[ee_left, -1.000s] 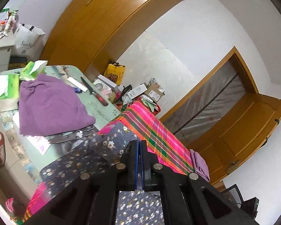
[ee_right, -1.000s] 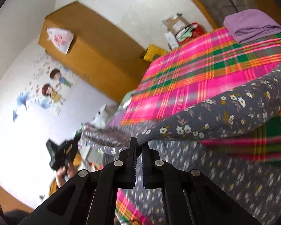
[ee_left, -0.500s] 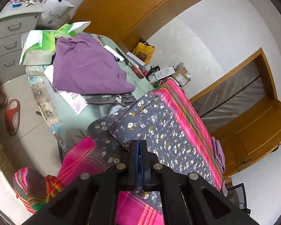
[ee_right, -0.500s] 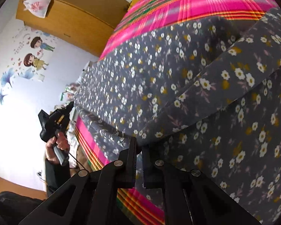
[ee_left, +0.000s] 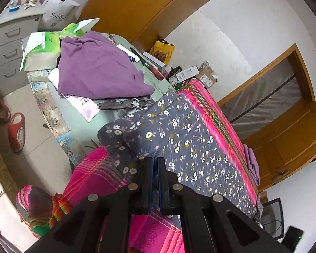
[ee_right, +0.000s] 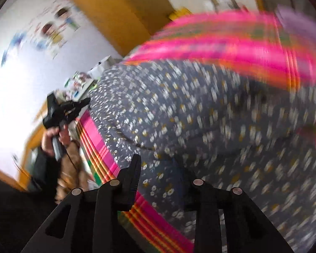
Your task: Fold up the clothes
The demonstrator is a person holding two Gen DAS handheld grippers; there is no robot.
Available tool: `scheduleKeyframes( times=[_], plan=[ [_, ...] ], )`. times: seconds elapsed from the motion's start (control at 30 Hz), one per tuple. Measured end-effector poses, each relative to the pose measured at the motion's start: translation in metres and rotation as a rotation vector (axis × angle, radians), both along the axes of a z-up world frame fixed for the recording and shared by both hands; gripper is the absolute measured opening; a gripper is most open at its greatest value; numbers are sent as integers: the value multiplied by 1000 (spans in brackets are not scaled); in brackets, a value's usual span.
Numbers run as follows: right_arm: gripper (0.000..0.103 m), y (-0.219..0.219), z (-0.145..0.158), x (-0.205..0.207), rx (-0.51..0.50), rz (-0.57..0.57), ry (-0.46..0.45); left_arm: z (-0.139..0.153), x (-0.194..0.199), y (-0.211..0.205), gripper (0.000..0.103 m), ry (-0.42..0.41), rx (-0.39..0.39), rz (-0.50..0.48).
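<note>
On the pink plaid bedspread lies the floral garment, its near fold pinched in the left gripper. Jaws of the right gripper have just been opening, apart above the blurred cloth.

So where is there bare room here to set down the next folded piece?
Free: the pink plaid cover strip along the far side of the floral garment, up to the small purple pile. Crowded: the side table, under a purple garment, tissue packs and scissors.
</note>
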State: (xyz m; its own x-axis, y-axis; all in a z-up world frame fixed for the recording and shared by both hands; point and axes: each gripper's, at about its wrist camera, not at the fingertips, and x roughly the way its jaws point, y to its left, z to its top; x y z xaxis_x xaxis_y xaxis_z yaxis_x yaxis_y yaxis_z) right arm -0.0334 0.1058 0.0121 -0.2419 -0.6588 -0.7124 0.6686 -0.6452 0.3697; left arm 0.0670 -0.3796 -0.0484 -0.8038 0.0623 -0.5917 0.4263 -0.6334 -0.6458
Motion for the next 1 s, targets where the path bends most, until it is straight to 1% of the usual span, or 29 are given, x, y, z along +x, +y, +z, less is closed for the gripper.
scheduleKeyframes(
  times=[0.03, 0.07, 0.1, 0.17, 0.23, 0.3, 0.37, 0.53, 0.63, 0.7, 0.73, 0.77, 0.8, 0.83, 0.87, 0.9, 0.93, 1.0],
  plan=[
    [33, -8, 5, 6, 31, 39, 73, 0, -1, 1, 2, -7, -2, -1],
    [33, -18, 7, 9, 62, 71, 121, 0, -3, 1, 3, -13, -2, -3],
    [33, -29, 6, 15, 116, 115, 184, 0, -4, 2, 4, -15, 3, -5],
    [33, -51, -4, 26, 239, 212, 302, 0, -4, 3, 10, -12, 9, -4],
    [33, -70, -18, 35, 326, 300, 363, -1, -2, 3, 13, -12, 19, 0],
    [33, -78, -27, 39, 363, 354, 386, -2, 2, 2, 18, -8, 29, 10],
    [33, -82, -30, 39, 368, 375, 403, -3, 6, -1, 24, -1, 38, 25],
    [33, -86, -31, 27, 380, 363, 409, -3, 7, -8, 28, 22, 73, 50],
    [33, -84, -32, 24, 374, 361, 392, -2, 0, -7, 32, 36, 82, 41],
    [33, -83, -33, 24, 370, 360, 381, -4, -3, -8, 33, 41, 92, 46],
    [31, -82, -34, 24, 371, 360, 377, -5, -4, -9, 33, 45, 99, 50],
    [23, -80, -33, 25, 374, 360, 377, -5, -4, -9, 33, 52, 106, 52],
    [17, -79, -34, 24, 378, 356, 379, -5, -5, -10, 33, 59, 114, 57],
    [10, -79, -34, 23, 380, 350, 379, -5, -5, -10, 33, 65, 121, 61],
    [8, -79, -34, 23, 379, 347, 379, -5, -5, -10, 29, 71, 124, 63],
    [7, -79, -33, 24, 378, 345, 380, -4, -4, -9, 20, 78, 119, 65],
    [6, -78, -32, 24, 377, 343, 380, -2, -4, -9, 3, 78, 112, 68],
    [5, -77, -28, 25, 367, 336, 385, 4, -2, -8, 2, 79, 86, 76]
  ],
)
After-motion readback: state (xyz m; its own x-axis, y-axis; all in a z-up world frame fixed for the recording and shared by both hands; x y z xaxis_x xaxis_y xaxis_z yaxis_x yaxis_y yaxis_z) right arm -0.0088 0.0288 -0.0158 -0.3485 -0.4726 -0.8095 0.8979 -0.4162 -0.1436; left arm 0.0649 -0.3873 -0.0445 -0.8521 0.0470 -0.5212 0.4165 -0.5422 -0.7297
